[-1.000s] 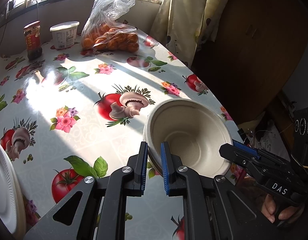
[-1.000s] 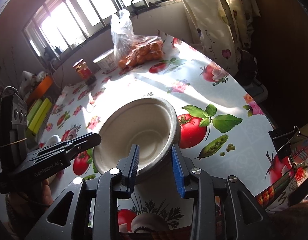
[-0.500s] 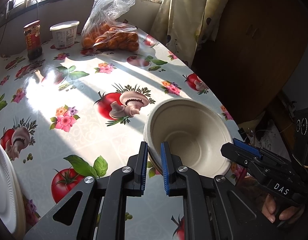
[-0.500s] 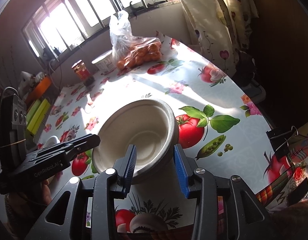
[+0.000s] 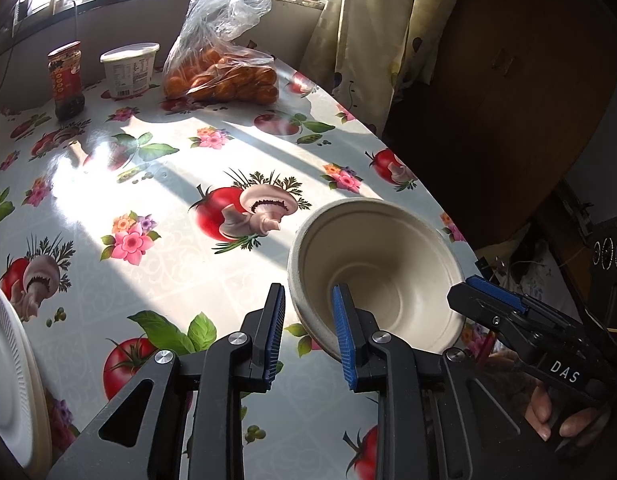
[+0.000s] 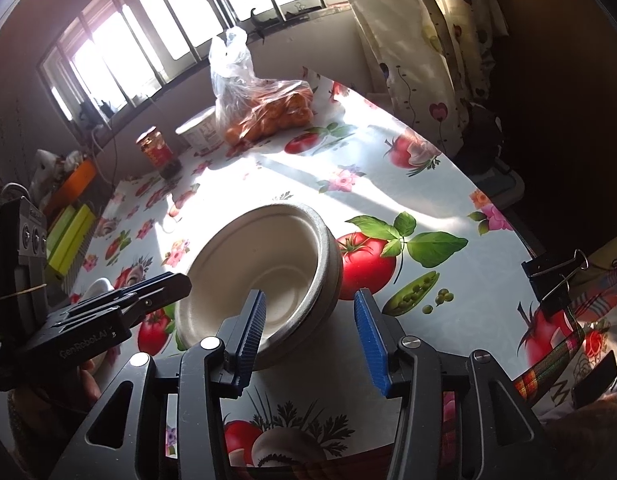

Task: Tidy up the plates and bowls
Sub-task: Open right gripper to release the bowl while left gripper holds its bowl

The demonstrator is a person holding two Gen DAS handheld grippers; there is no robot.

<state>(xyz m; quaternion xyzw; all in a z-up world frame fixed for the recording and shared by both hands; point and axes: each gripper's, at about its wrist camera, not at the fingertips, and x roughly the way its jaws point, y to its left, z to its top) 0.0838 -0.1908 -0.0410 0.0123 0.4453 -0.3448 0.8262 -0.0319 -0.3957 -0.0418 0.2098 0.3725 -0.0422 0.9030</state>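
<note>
The left claw (image 5: 308,320) was pinched tight on the near rim of the bowl (image 5: 380,264) a second ago. Now its jaws are opening, and the rim sits loose in the gap between the two blue pads, which do not press on it any more. The right claw (image 6: 310,332) is opening too, wider than before. The bowl's edge is between its pads as well, but the right pad stands clear of it. So neither claw has hold of anything. The bowl has not moved. It sits on the table (image 5: 156,200) close to the round edge, beside the picture of a tomato and mushroom on the cloth. A white plate (image 5: 8,384) lies at the far left of the left claw's view, well apart from the bowl. Farther back, by the window, are a bag of oranges (image 5: 224,72), a white tub (image 5: 129,66) and a dark jar (image 5: 66,80), just where they were.
</note>
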